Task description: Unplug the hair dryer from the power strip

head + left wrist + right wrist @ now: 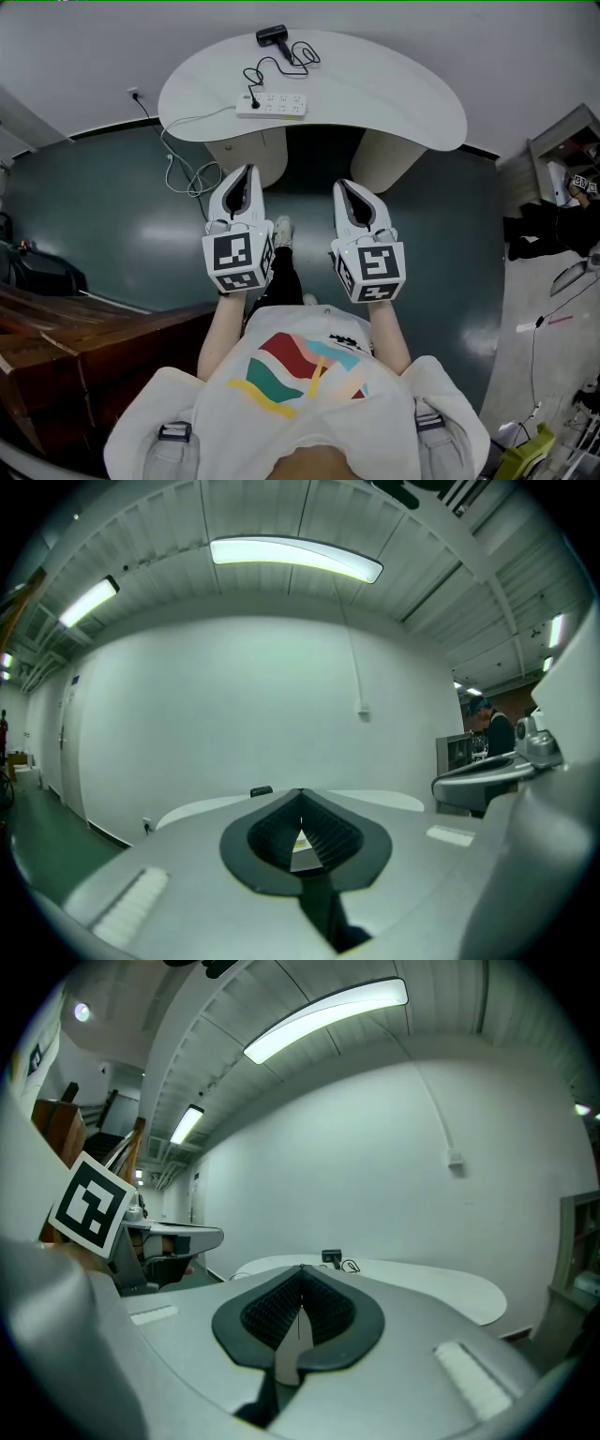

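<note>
A black hair dryer (273,36) lies at the far edge of a white curved table (394,103), its black cord (281,64) coiled and running to a plug (253,98) in a white power strip (273,106). My left gripper (246,176) and right gripper (349,190) hang side by side over the dark floor, short of the table, both shut and holding nothing. In the right gripper view the hair dryer (331,1257) shows small on the table (441,1293) beyond the right gripper (301,1283). The left gripper (302,810) sees the hair dryer (261,790) too.
The power strip's white cable (183,159) drops off the table's left edge to a wall socket (134,94). A wooden bench (75,347) stands at the left. Cluttered equipment (562,187) sits at the right. The table rests on two pale legs (384,159).
</note>
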Action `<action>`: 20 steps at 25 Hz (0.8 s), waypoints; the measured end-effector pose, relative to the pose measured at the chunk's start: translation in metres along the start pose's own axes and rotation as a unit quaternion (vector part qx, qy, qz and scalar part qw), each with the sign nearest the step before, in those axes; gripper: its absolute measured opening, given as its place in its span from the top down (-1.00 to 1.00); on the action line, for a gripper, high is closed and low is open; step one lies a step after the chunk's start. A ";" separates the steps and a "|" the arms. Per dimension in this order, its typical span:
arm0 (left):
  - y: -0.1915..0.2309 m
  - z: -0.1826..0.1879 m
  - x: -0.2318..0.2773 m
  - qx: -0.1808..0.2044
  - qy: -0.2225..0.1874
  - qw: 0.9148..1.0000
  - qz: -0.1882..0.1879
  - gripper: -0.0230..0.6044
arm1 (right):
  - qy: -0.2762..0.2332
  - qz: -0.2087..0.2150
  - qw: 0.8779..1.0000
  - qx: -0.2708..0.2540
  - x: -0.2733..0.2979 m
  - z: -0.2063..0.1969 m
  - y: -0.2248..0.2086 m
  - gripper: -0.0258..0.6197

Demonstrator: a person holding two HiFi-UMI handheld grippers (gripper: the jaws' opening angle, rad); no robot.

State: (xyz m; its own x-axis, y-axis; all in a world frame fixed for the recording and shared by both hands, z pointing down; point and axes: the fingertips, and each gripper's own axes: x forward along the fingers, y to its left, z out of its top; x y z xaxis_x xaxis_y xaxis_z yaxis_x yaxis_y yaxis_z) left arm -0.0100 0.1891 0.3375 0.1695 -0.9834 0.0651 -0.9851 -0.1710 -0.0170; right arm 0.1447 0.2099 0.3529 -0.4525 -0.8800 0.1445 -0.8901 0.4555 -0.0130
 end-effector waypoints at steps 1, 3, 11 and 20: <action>0.003 0.001 0.008 0.001 -0.002 1.000 -0.001 0.93 | -0.002 -0.003 1.000 0.002 0.006 0.000 -0.003 0.88; 0.012 0.007 0.023 0.005 -0.009 1.000 0.003 0.93 | -0.007 -0.004 1.000 0.005 0.019 0.002 -0.008 0.88; 0.049 0.019 0.097 -0.010 -0.028 1.000 -0.001 0.93 | -0.006 -0.004 1.000 0.006 0.099 0.020 -0.033 0.88; 0.089 0.026 0.218 -0.014 -0.014 1.000 -0.021 0.93 | 0.011 -0.014 1.000 0.002 0.220 0.045 -0.063 0.88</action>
State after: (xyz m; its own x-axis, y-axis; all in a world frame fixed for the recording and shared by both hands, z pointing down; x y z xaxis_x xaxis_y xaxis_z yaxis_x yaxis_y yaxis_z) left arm -0.0602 -0.0421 0.3243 0.2110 -0.9768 0.0376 -0.9775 -0.2106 0.0141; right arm 0.0984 -0.0187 0.3413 -0.4260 -0.8893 0.1663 -0.9027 0.4302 -0.0121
